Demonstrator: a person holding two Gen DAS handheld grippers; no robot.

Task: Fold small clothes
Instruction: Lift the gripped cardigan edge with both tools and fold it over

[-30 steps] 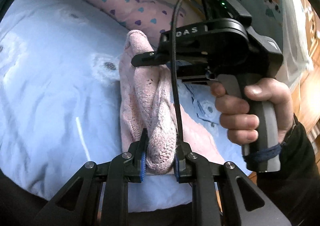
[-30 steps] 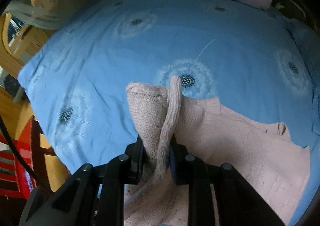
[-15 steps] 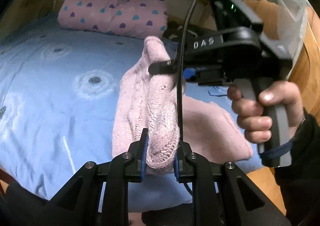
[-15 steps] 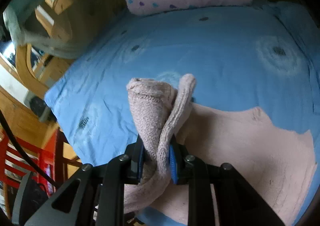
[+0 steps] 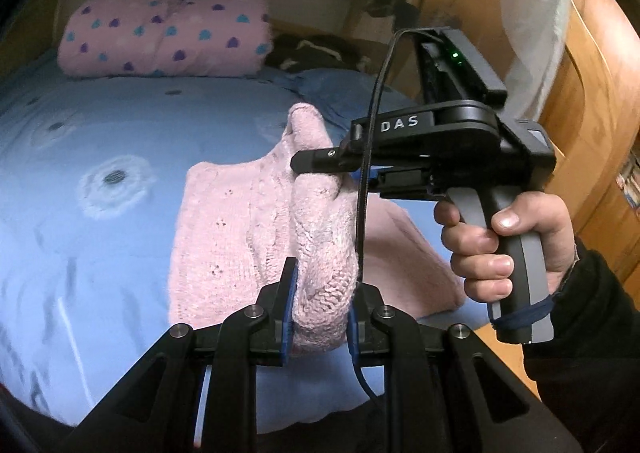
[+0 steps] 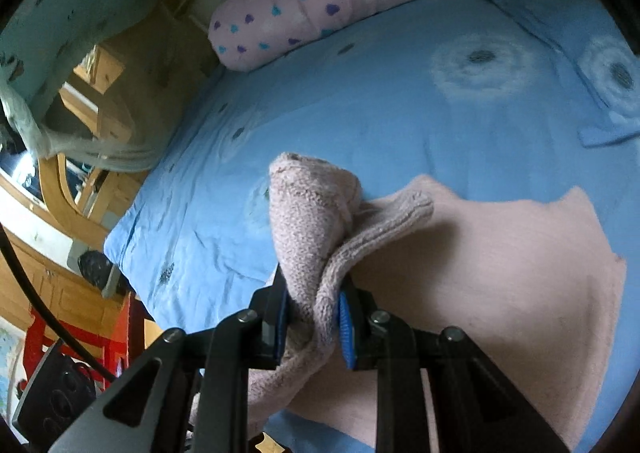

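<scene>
A small pink knitted sweater (image 5: pixel 240 229) lies partly on a blue bedspread (image 5: pixel 80 237), one edge lifted. My left gripper (image 5: pixel 318 317) is shut on a bunched fold of that edge. My right gripper (image 5: pixel 320 169), held by a hand, is shut on the same lifted edge farther along. In the right wrist view my right gripper (image 6: pixel 314 313) pinches a thick fold of the sweater (image 6: pixel 480 273), whose rest spreads flat to the right on the bedspread (image 6: pixel 360 101).
A pink pillow with heart print (image 5: pixel 168 41) lies at the head of the bed, also in the right wrist view (image 6: pixel 312 1). Wooden furniture (image 5: pixel 592 101) stands right of the bed. A red chair (image 6: pixel 72 337) and wooden cabinet stand beyond the bed's edge.
Both grippers have lifted the sweater's edge higher off the bed and tilted up, so the pillow and headboard come more into view. Both stay shut on the fabric.
</scene>
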